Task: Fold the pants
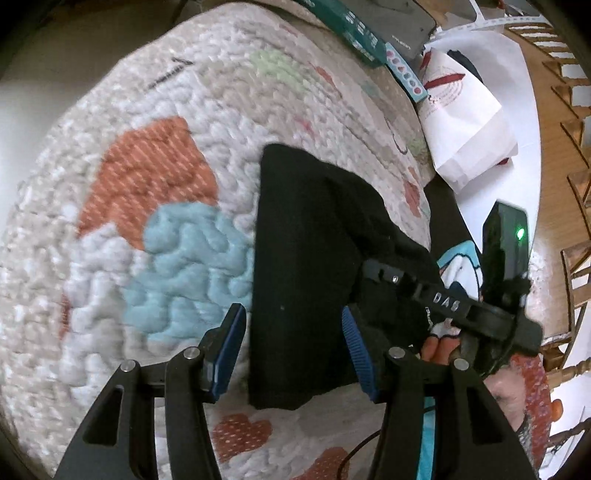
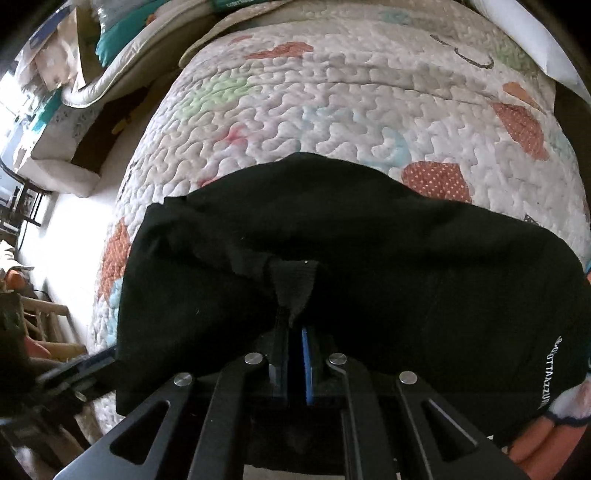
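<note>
The black pants [image 1: 303, 258] lie folded in a thick bundle on a quilted bedspread [image 1: 166, 147]. My left gripper [image 1: 291, 347] is open, its blue pads on either side of the bundle's near edge, just above it. My right gripper [image 2: 295, 332] is shut on a fold of the pants [image 2: 332, 240] and lifts that edge slightly. The right gripper also shows in the left wrist view [image 1: 443, 302], at the bundle's right side, held by a hand.
The quilt [image 2: 351, 92] has orange, blue and green patches. A white paper bag [image 1: 465, 122] and teal boxes [image 1: 354, 33] lie at the far edge. Wooden chairs [image 1: 569, 184] stand to the right. Bedding piles [image 2: 74, 74] lie at the far left.
</note>
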Demonstrator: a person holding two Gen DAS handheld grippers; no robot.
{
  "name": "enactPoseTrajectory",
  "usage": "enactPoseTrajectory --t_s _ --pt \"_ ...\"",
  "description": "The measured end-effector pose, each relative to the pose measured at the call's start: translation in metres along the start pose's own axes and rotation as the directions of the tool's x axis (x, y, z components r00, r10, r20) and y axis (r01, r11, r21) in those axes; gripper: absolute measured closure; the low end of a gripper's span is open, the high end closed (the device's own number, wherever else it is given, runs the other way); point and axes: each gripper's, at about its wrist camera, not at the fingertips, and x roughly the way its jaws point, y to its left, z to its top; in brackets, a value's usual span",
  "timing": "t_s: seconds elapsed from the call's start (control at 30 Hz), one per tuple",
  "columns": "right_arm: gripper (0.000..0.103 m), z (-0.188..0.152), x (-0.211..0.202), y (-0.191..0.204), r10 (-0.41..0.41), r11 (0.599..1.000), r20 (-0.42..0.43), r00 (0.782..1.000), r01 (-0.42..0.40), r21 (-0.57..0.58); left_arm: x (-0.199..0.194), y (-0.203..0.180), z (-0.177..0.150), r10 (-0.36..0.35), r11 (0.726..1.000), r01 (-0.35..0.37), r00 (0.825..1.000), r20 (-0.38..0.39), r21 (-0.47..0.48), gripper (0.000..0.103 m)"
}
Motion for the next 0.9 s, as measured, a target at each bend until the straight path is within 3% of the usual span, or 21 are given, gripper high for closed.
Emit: enactPoseTrajectory --t_s 0.07,0.1,0.13,0.17,0.2,0.27,0.33,0.37,0.4,0.5,0.63,0.7,0.83,0.9 --pt "0.096 0.0 -0.005 0.002 -0.013 1.0 0.003 1.0 0.013 -0.026 0.005 -0.003 -0.003 -0.007 1.0 0.007 1.0 -0.006 0.014 0.05" --pt "0.088 -0.001 -0.007 0.001 -0.038 0.998 0.003 0.999 0.038 -0.046 0.007 -0.003 -0.004 -0.007 1.0 0.007 1.0 -0.007 0.019 0.05" --pt "0.079 -0.002 -0.007 0.0 -0.068 0.996 0.002 0.998 0.068 -0.061 0.008 -0.003 -0.005 -0.005 1.0 0.006 1.0 -0.008 0.024 0.05" --pt "0.056 -0.004 -0.008 -0.003 -0.108 0.991 0.004 0.994 0.107 -0.079 0.011 -0.003 -0.006 -0.006 1.0 0.007 1.0 -0.012 0.03 0.05" --pt "0.045 -0.006 -0.009 -0.006 -0.131 0.987 0.006 0.991 0.131 -0.088 0.012 -0.002 -0.007 -0.01 0.999 0.011 1.0 -0.014 0.033 0.05" --pt "0.045 -0.01 -0.008 -0.021 -0.238 0.967 -0.014 0.971 0.236 -0.099 0.014 -0.002 -0.008 -0.018 0.999 0.018 1.0 -0.01 0.037 0.049" --pt "0.045 -0.008 -0.008 -0.032 -0.387 0.918 -0.014 0.922 0.384 -0.1 0.015 -0.001 -0.008 -0.028 0.999 0.029 1.0 -0.008 0.039 0.049" --pt "0.045 -0.006 -0.01 -0.036 -0.41 0.909 -0.008 0.912 0.408 -0.087 0.015 0.001 -0.009 -0.036 0.999 0.036 0.999 -0.006 0.041 0.048" --pt "0.045 -0.004 -0.015 -0.037 -0.387 0.92 -0.001 0.922 0.387 -0.063 0.016 0.001 -0.01 -0.039 0.998 0.04 0.999 -0.003 0.043 0.048" --pt "0.045 0.013 -0.034 -0.017 -0.188 0.981 0.056 0.98 0.191 -0.039 0.016 -0.001 -0.013 -0.042 0.997 0.042 0.999 0.01 0.06 0.047" --pt "0.044 0.041 -0.026 0.052 0.005 0.986 0.062 0.998 0.006 -0.165 0.021 -0.011 -0.018 -0.028 0.993 0.028 1.0 0.003 0.111 0.049" --pt "0.044 0.051 -0.011 0.083 0.016 0.971 0.036 0.999 -0.007 -0.237 0.025 -0.014 -0.019 -0.001 0.991 0.003 1.0 -0.013 0.134 0.081" --pt "0.044 0.06 0.032 0.137 -0.086 0.92 -0.009 0.996 0.076 -0.384 0.026 -0.005 -0.018 0.006 0.995 -0.004 1.0 -0.018 0.101 0.088" --pt "0.048 0.059 0.061 0.148 -0.192 0.892 -0.073 0.979 0.143 -0.43 0.025 -0.003 -0.017 0.004 0.996 -0.002 1.0 -0.017 0.088 0.089"
